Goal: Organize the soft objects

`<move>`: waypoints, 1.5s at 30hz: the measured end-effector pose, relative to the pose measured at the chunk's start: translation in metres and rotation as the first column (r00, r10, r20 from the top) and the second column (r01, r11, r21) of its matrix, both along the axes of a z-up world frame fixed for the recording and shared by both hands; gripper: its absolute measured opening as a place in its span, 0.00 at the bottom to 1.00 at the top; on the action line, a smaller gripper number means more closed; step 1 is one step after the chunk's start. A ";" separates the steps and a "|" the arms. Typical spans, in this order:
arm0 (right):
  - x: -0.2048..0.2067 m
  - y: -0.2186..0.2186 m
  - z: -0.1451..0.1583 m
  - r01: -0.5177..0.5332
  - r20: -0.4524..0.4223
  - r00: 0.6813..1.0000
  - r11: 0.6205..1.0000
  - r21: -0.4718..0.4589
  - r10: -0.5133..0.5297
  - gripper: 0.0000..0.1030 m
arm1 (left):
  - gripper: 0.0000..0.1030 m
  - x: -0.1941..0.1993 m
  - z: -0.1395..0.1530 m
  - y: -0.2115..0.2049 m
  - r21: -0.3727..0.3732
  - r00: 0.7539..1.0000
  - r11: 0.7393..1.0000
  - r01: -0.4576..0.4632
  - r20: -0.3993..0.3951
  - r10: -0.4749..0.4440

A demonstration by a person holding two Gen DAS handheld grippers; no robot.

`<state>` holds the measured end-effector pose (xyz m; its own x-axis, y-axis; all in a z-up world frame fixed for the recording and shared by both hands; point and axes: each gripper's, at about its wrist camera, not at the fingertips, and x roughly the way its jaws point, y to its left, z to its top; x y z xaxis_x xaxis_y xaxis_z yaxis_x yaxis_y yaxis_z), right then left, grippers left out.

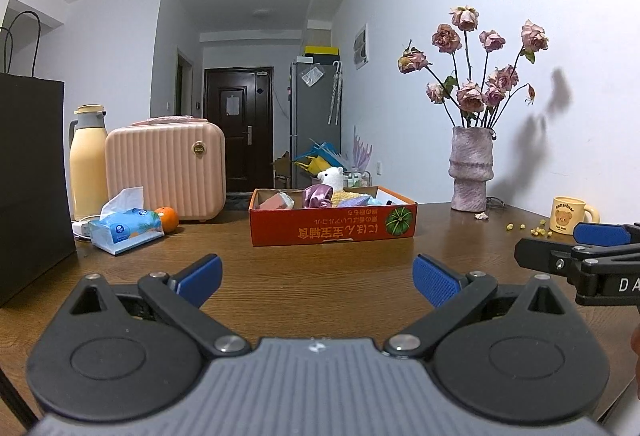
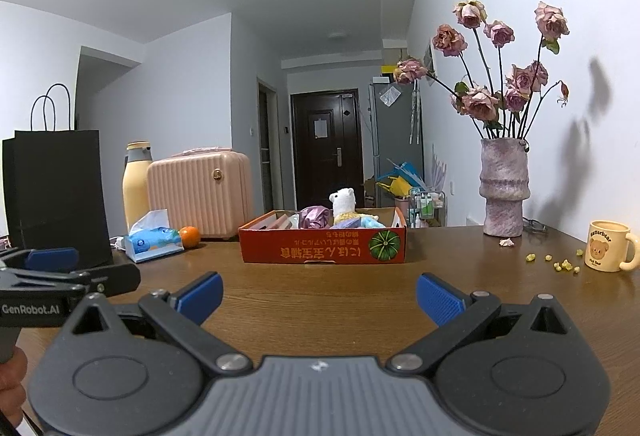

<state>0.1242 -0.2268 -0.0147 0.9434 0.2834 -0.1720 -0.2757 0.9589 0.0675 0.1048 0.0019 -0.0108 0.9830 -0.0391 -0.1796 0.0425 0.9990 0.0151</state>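
Left wrist view showed your left gripper [image 1: 318, 282] and right gripper [image 2: 320, 296] both spread, empty; plush alpaca [image 1: 333, 179] sat in the cardboard box [image 1: 332, 230] mid-table [image 1: 320, 276], light, squashy—pinch its body.

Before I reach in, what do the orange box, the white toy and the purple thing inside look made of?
Orange box: looks like printed cardboard, matte, with folded edges and a cut tab. White toy: plush, its fuzzy pile showing. Purple thing: probably satin-like fabric, since it is shiny and crumpled. Both the left gripper and right gripper are open and empty.
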 end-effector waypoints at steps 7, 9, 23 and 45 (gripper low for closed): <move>0.000 0.001 0.001 0.000 0.005 1.000 1.000 -0.004 0.000 1.00 | 1.00 0.000 0.000 0.000 0.001 1.000 1.000 0.001 0.002 -0.001; 0.000 0.001 0.001 0.000 0.004 1.000 1.000 -0.003 0.000 1.00 | 1.00 0.000 0.000 0.000 0.000 1.000 1.000 0.001 0.002 -0.001; 0.000 0.002 0.001 0.000 0.005 1.000 1.000 -0.004 0.000 1.00 | 1.00 -0.001 -0.001 0.000 0.001 1.000 1.000 0.002 0.003 -0.002; 0.000 0.004 0.002 -0.003 0.001 1.000 1.000 -0.010 0.003 1.00 | 1.00 -0.002 -0.001 0.001 0.002 1.000 1.000 -0.003 0.005 0.003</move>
<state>0.1244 -0.2223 -0.0129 0.9430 0.2841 -0.1735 -0.2782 0.9588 0.0579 0.1033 0.0030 -0.0115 0.9840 -0.0353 -0.1744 0.0390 0.9991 0.0178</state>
